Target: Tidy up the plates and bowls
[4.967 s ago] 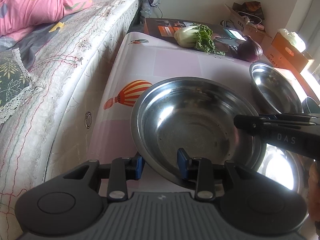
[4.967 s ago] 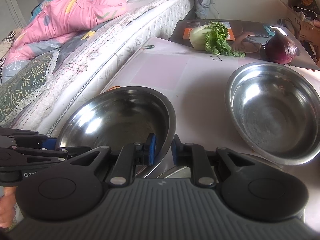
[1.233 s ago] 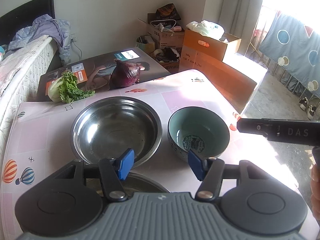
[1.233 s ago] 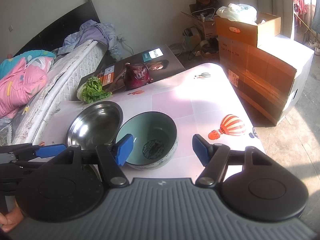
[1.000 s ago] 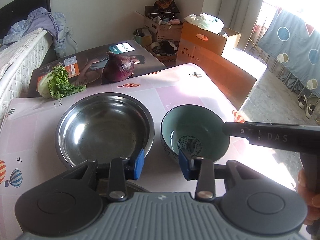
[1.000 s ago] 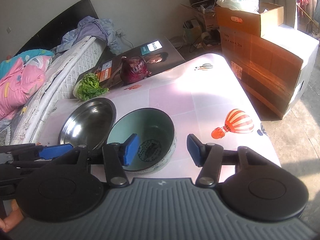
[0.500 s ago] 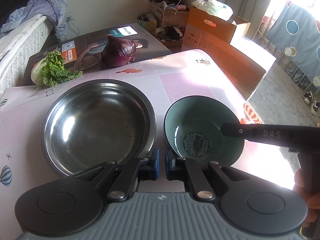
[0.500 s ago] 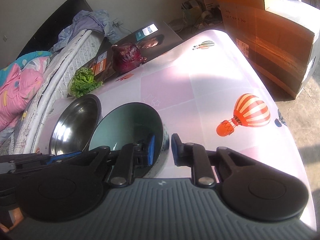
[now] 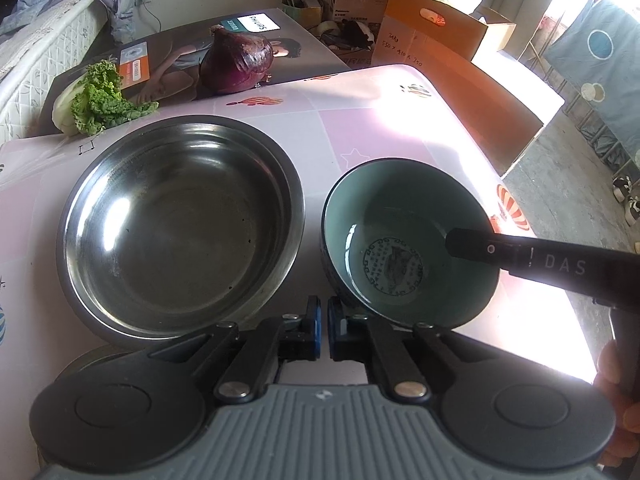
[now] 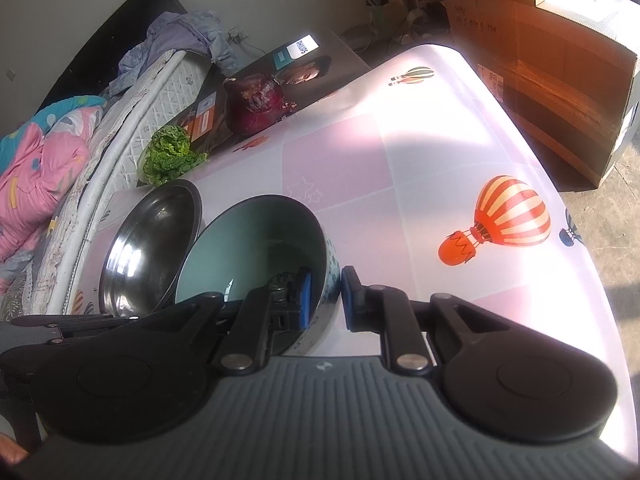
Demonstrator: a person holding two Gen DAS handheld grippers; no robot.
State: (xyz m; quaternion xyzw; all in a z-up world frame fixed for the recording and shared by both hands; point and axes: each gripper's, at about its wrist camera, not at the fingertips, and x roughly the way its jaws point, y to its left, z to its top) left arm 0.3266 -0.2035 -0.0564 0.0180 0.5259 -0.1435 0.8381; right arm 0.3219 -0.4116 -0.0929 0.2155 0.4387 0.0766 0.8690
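Having stood wide a second earlier, both claws had closed; the right claw [image 10: 324, 298] pinched the teal bowl's [image 10: 256, 240] rim on the desk [image 10: 420, 168], the left claw [image 9: 323, 330] was shut empty beside the steel bowl [image 9: 180, 224]; lifting seemed next.

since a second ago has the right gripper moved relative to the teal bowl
Yes. The right gripper came down onto the teal bowl; its fingers now pinch the bowl's right wall, one inside, one outside.

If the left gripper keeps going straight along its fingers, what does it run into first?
Probably the bare table in the narrow gap between the steel bowl and the teal bowl. The shut left gripper points down into that gap, though depth is unclear and it could graze either rim.
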